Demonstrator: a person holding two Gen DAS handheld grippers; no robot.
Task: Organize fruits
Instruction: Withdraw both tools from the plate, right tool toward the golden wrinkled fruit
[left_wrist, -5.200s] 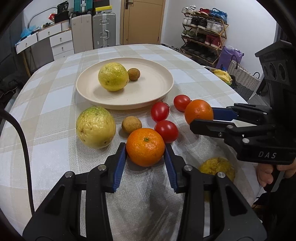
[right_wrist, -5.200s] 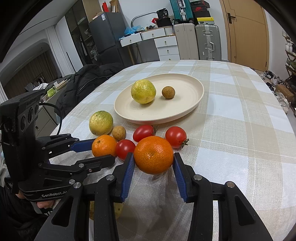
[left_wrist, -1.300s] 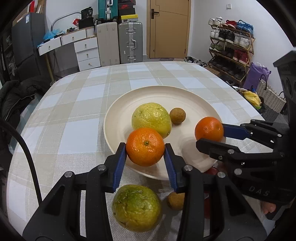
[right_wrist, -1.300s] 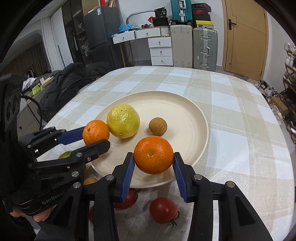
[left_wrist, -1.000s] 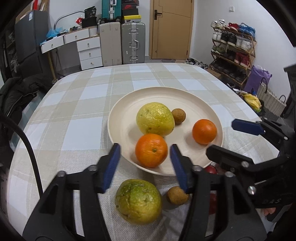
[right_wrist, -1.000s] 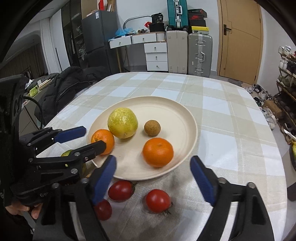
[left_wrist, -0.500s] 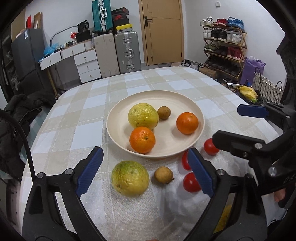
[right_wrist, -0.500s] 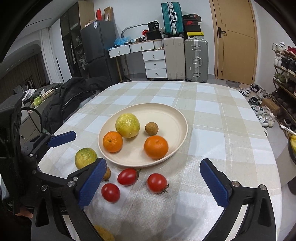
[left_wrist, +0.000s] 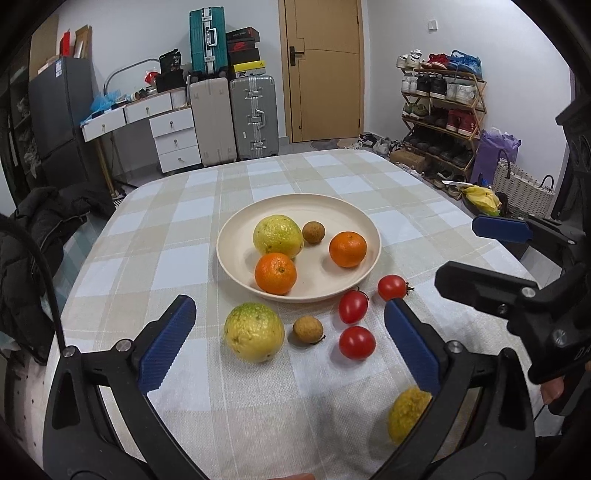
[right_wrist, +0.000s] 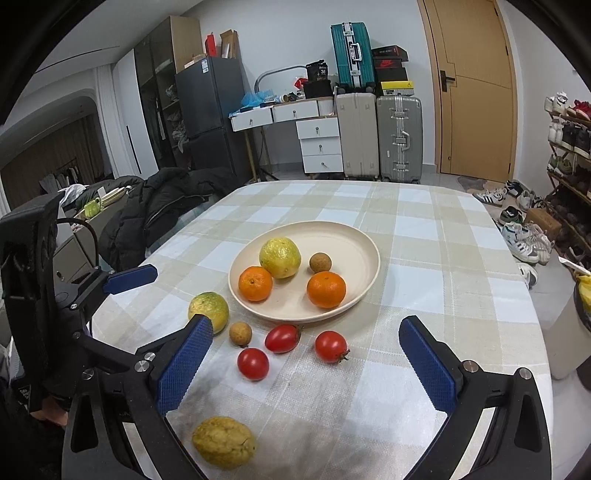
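Your left gripper (left_wrist: 290, 345) hangs above the near part of the table (left_wrist: 192, 218) with its jaws spread wide and nothing between the pads; they have just been opening. Your right gripper (right_wrist: 308, 363) is in the same condition: jaws spread wide after just opening, and no fruit is pinched.

The plate (left_wrist: 236, 236) stands in the middle of the checked cloth. On it you have four fruits: a big yellow-green fruit (left_wrist: 277, 236), a small brown fruit (left_wrist: 313, 232) just beside it, and two oranges. One orange (left_wrist: 276, 273) lies at the near rim, touching the yellow-green fruit (or almost touching, I cannot tell exactly). The other orange (left_wrist: 347, 249) lies more to the right, apart from the rest.

The remaining fruits lie on the cloth in front of the plate. A second green-yellow fruit (left_wrist: 254, 332) is near your left pad, with a second small brown fruit (left_wrist: 308, 330) just beside it. Three tomatoes follow to the right: one (left_wrist: 353, 306) close under the plate rim, one (left_wrist: 392, 287) beside it, and one (left_wrist: 357, 342) nearer to you. A rough yellow fruit (right_wrist: 223, 446) lies nearest to the table edge, partly hidden behind your left gripper's right finger in the left view.
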